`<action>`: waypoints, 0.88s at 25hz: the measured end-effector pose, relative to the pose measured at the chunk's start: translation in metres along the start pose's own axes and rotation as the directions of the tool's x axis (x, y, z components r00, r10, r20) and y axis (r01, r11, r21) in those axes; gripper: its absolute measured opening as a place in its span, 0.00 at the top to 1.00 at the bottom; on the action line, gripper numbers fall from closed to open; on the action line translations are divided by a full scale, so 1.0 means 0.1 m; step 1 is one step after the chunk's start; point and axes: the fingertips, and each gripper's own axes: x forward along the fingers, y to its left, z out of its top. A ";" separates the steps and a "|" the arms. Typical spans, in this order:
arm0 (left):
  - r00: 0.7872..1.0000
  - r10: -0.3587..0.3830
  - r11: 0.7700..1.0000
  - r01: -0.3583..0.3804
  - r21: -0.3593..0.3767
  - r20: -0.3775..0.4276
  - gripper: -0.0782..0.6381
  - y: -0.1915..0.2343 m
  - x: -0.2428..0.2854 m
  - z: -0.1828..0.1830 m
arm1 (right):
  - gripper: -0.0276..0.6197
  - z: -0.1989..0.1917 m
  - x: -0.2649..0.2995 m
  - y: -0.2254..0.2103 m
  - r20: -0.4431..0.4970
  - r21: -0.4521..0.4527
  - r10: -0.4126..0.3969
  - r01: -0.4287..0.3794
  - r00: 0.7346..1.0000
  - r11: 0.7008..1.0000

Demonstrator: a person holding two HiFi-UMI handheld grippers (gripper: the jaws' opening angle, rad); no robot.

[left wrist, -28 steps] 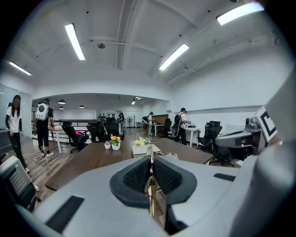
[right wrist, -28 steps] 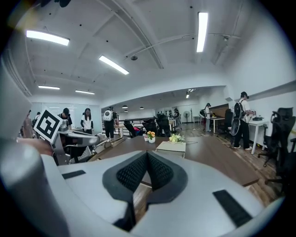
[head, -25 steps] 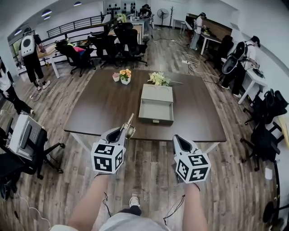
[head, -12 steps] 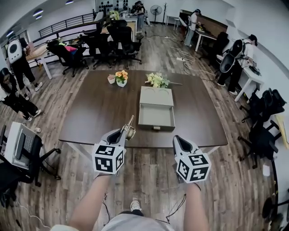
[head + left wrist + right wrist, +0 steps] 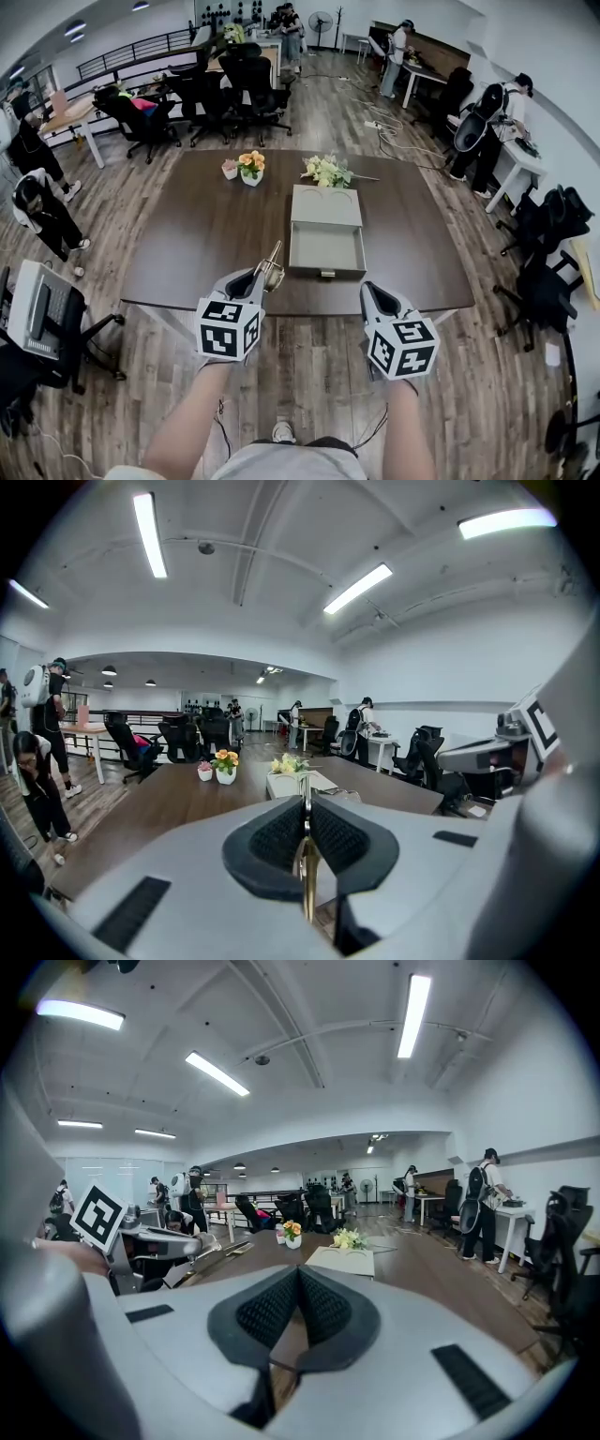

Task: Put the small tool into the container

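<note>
A grey open box (image 5: 325, 230) lies on the dark table (image 5: 206, 234), its lid part toward the flowers. My left gripper (image 5: 265, 277) hovers over the table's near edge, shut on a small brass-coloured tool (image 5: 272, 262) whose thin tip pokes forward toward the box. In the left gripper view the tool (image 5: 306, 860) stands edge-on between the pads of that gripper (image 5: 306, 808), with the box (image 5: 289, 784) ahead. My right gripper (image 5: 373, 292) is beside it at the table edge, shut on nothing. The right gripper view shows its closed pads (image 5: 298, 1274) and the box (image 5: 341, 1261) beyond.
A small pot of orange flowers (image 5: 251, 167), a tiny pink pot (image 5: 230, 168) and a bunch of pale flowers (image 5: 326, 170) stand at the table's far side. Office chairs (image 5: 225, 94), desks and several people ring the room; a printer cart (image 5: 42, 305) is at left.
The view has shifted a little closer to the table. Both grippers keep the same pose, the left still holding the tool. People at the left have moved.
</note>
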 end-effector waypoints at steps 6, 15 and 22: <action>1.000 0.003 1.000 -0.003 0.009 0.002 0.87 0.05 0.09 0.03 | 0.95 0.04 0.13 -0.02 0.009 -0.002 0.007 -0.007 1.000 1.000; 1.000 0.002 1.000 -0.002 0.008 0.005 0.86 0.04 0.46 0.12 | 0.95 0.05 0.36 -0.31 0.010 -0.001 0.008 -0.008 1.000 1.000; 1.000 0.016 1.000 -0.016 0.008 -0.007 0.87 -0.02 1.05 0.25 | 0.95 0.12 0.77 -0.78 0.006 0.004 0.033 -0.033 0.999 0.999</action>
